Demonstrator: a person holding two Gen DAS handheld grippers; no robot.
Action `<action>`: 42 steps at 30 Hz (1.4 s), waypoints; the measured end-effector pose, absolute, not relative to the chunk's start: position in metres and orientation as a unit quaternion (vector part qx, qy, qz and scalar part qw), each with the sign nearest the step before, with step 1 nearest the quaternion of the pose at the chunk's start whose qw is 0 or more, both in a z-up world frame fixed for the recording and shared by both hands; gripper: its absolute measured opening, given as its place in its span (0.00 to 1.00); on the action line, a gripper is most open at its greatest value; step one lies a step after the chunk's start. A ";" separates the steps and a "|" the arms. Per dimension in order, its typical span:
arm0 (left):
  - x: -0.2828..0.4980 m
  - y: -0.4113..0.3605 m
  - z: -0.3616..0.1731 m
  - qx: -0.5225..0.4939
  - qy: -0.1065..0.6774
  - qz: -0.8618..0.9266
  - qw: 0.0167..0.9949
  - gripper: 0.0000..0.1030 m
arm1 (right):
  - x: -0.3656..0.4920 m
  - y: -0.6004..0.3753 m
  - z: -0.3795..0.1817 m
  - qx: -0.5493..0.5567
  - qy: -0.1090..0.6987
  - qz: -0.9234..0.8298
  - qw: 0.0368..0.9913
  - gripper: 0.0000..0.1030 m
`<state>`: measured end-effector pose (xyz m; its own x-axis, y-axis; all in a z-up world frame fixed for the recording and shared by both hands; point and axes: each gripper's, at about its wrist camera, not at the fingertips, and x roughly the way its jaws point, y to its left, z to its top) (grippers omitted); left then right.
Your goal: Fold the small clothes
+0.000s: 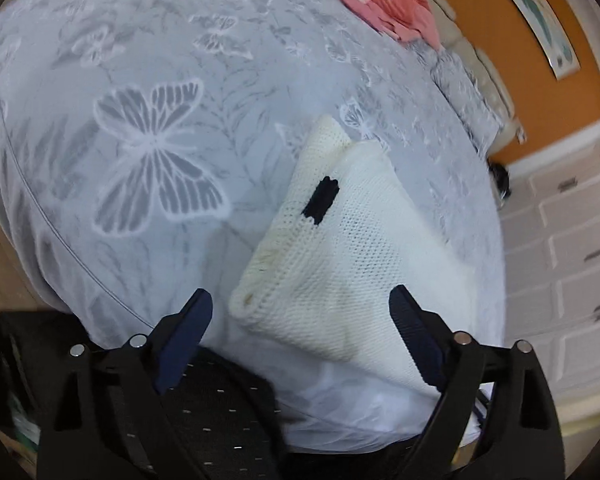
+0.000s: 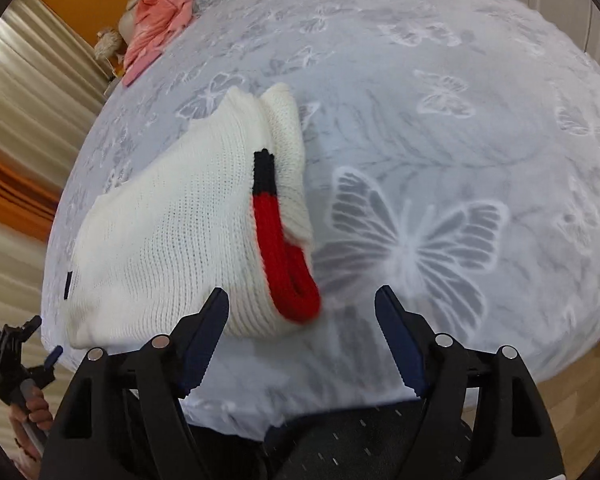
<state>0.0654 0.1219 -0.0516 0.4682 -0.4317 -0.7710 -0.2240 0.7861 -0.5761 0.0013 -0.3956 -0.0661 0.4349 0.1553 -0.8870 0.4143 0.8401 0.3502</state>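
Observation:
A folded cream knit sweater [image 1: 340,248] with a small black patch lies on the grey butterfly bedspread [image 1: 152,80] near the bed's front edge. In the right wrist view the sweater [image 2: 172,240] shows a red and black ribbed band [image 2: 280,252] along its right side. My left gripper [image 1: 302,308] is open and empty, its jaws either side of the sweater's near corner. My right gripper [image 2: 302,306] is open and empty, just in front of the red band. The left gripper also shows at the lower left of the right wrist view [image 2: 16,356].
A pink garment [image 1: 392,4] lies crumpled at the far end of the bed, also in the right wrist view [image 2: 160,20]. White drawers [image 1: 572,248] stand right of the bed. Curtains [image 2: 24,128] hang at the left. Dark speckled trousers [image 1: 220,420] sit below the grippers.

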 end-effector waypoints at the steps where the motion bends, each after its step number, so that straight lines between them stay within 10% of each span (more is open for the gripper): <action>1: 0.070 0.119 -0.062 -0.325 0.526 -0.056 0.784 0.89 | 0.009 -0.392 -0.073 0.274 0.531 -0.079 0.798 0.72; 5: 0.081 0.107 -0.108 -0.337 0.581 -0.002 0.741 0.88 | 0.032 -0.393 -0.103 0.297 0.558 -0.076 0.771 0.69; 7: 0.077 0.104 -0.111 -0.341 0.580 0.021 0.739 0.83 | 0.041 -0.386 -0.109 0.311 0.559 -0.066 0.766 0.28; 9: 0.078 0.101 -0.104 -0.317 0.593 0.042 0.739 0.61 | 0.041 -0.386 -0.105 0.335 0.554 -0.060 0.760 0.14; 11: 0.077 0.109 -0.099 -0.349 0.589 0.003 0.728 0.14 | 0.037 -0.386 -0.087 0.329 0.540 -0.055 0.773 0.13; 21: 0.029 0.118 -0.080 -0.339 0.646 -0.079 0.680 0.14 | -0.043 -0.393 -0.055 0.269 0.569 -0.065 0.775 0.12; 29: 0.032 0.097 -0.016 -0.228 0.584 -0.069 0.776 0.27 | -0.067 -0.415 -0.028 0.273 0.525 -0.146 0.792 0.33; 35: 0.084 0.025 0.045 -0.114 0.484 -0.115 0.860 0.45 | 0.009 -0.389 0.008 0.211 0.497 -0.071 0.838 0.09; 42: 0.150 -0.028 -0.071 -0.031 0.589 -0.070 0.804 0.45 | 0.098 -0.394 -0.101 0.176 0.591 -0.080 0.783 0.00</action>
